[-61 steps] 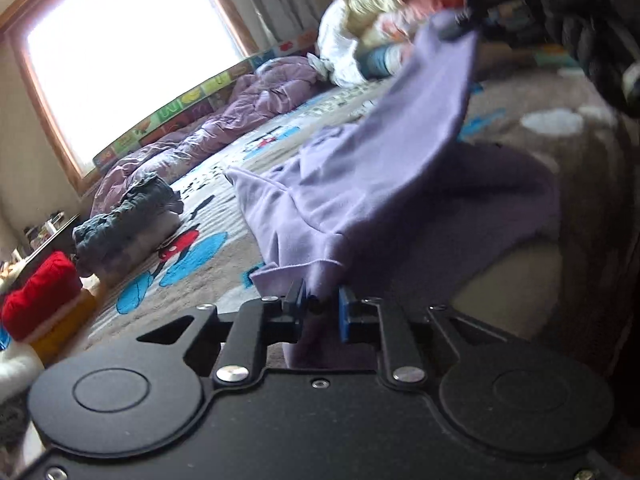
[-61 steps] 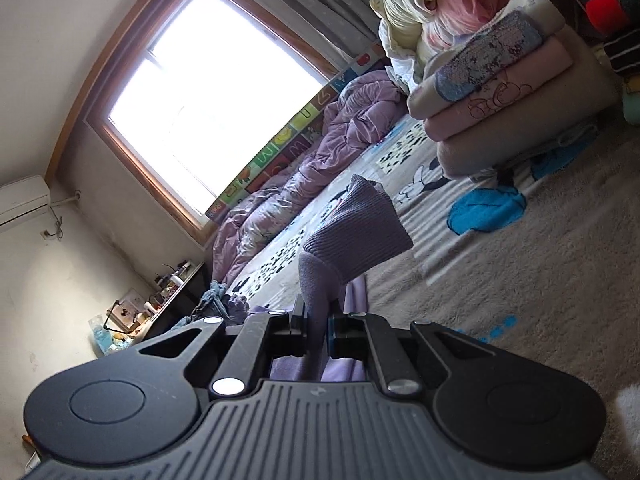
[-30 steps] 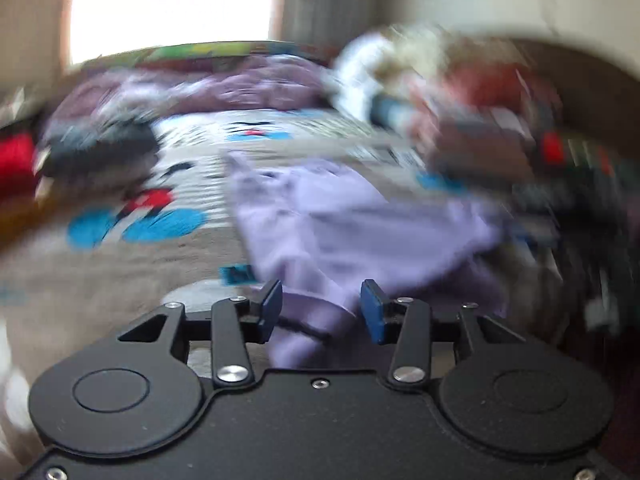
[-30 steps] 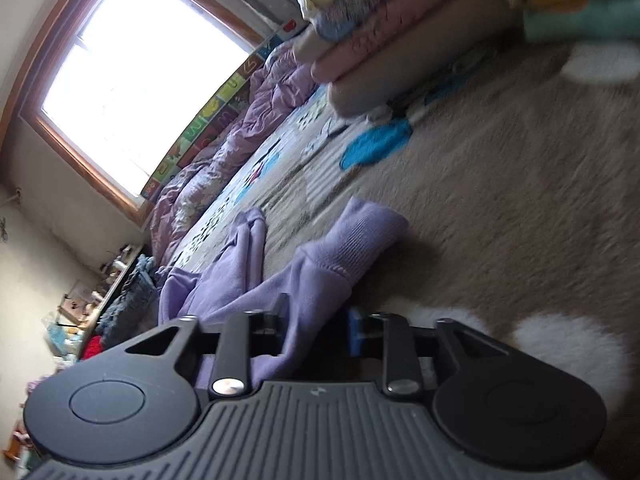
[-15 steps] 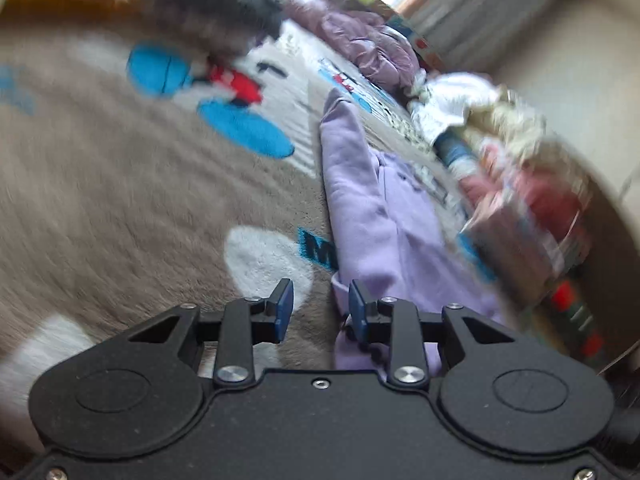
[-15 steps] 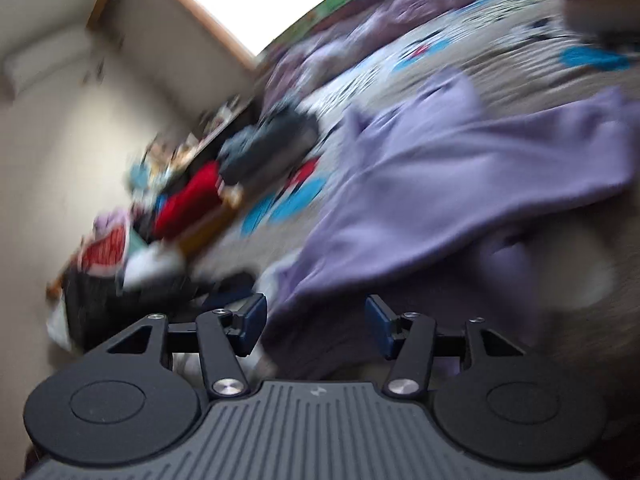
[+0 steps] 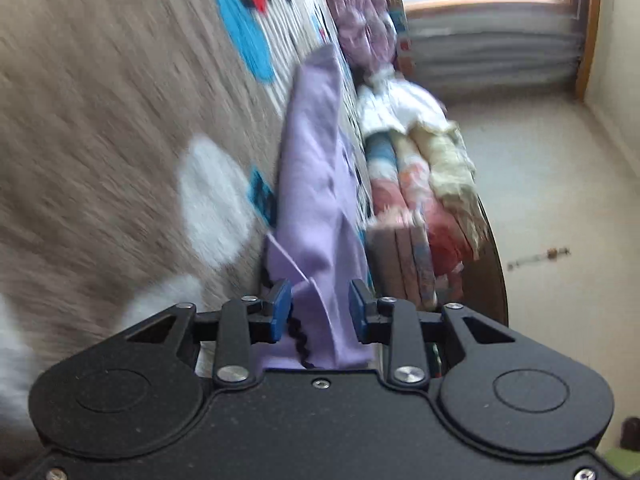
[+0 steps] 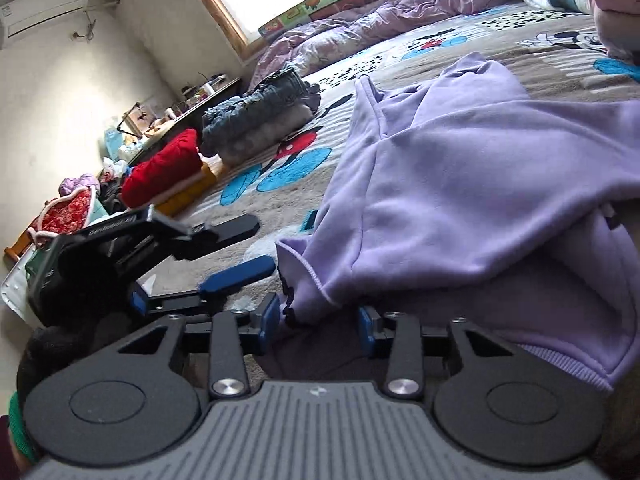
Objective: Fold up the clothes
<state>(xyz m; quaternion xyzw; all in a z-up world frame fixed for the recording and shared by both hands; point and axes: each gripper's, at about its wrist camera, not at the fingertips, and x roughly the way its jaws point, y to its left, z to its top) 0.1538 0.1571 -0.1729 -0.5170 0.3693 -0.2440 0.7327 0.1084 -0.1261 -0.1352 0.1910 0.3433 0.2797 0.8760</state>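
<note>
A lilac sweatshirt (image 8: 460,184) lies spread on the patterned bed cover (image 8: 280,196). Its near corner with dark scalloped trim lies between the open jaws of my right gripper (image 8: 318,322). My left gripper also shows in the right wrist view (image 8: 236,252), open, just left of that same corner. In the left wrist view, tilted and blurred, the lilac sweatshirt (image 7: 316,184) runs away from my open left gripper (image 7: 320,312), with its edge between the jaws.
Folded jeans (image 8: 256,120) and a red folded garment (image 8: 164,172) lie to the left on the bed. A purple quilt (image 8: 360,28) lies below the window. A stack of folded clothes (image 7: 416,216) stands beyond the sweatshirt.
Both grippers let go of the sweatshirt, which dropped flat onto the bed. Both then swung down to its near corner, and the left gripper rolled sideways.
</note>
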